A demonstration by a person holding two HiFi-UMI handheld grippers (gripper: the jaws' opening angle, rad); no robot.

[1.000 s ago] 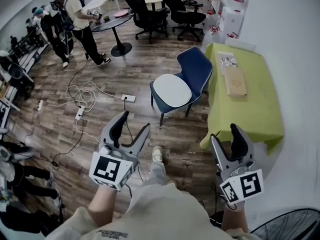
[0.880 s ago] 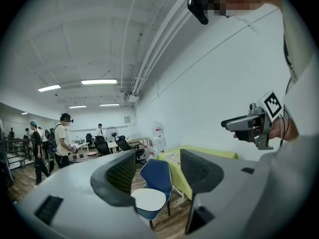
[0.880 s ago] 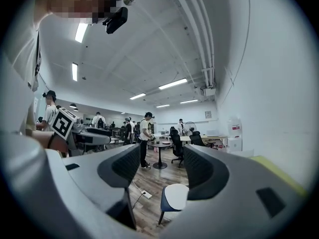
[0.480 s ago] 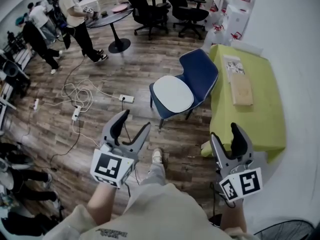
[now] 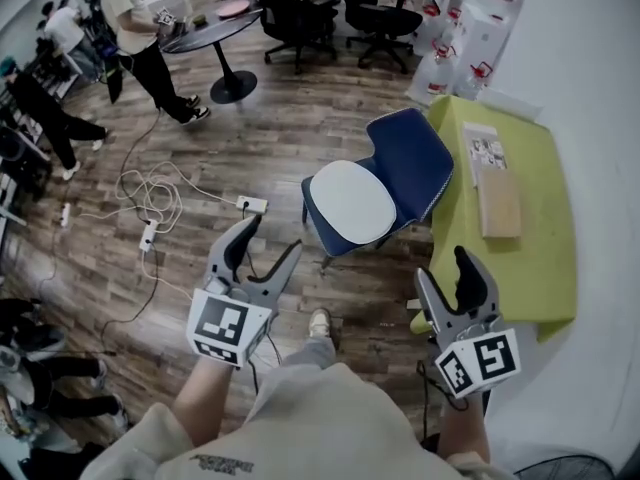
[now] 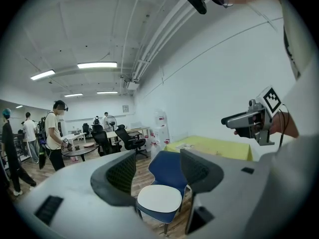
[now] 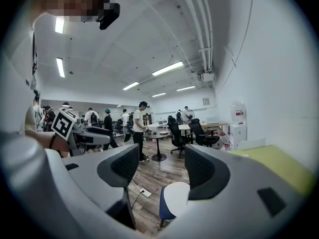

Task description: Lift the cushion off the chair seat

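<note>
2 grippers open, empty: left gripper, right gripper, short of chair. Risk: flat cushion; jaws may skid over seat's front edge, push chair away.

In your right gripper view the jaw at lower right hides most of the cushion — and the back of the chair.

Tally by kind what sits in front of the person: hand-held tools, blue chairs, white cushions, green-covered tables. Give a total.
Tools: 2, the left tool and the right tool
Blue chair: 1
White cushion: 1
Green-covered table: 1
Total: 5
</note>
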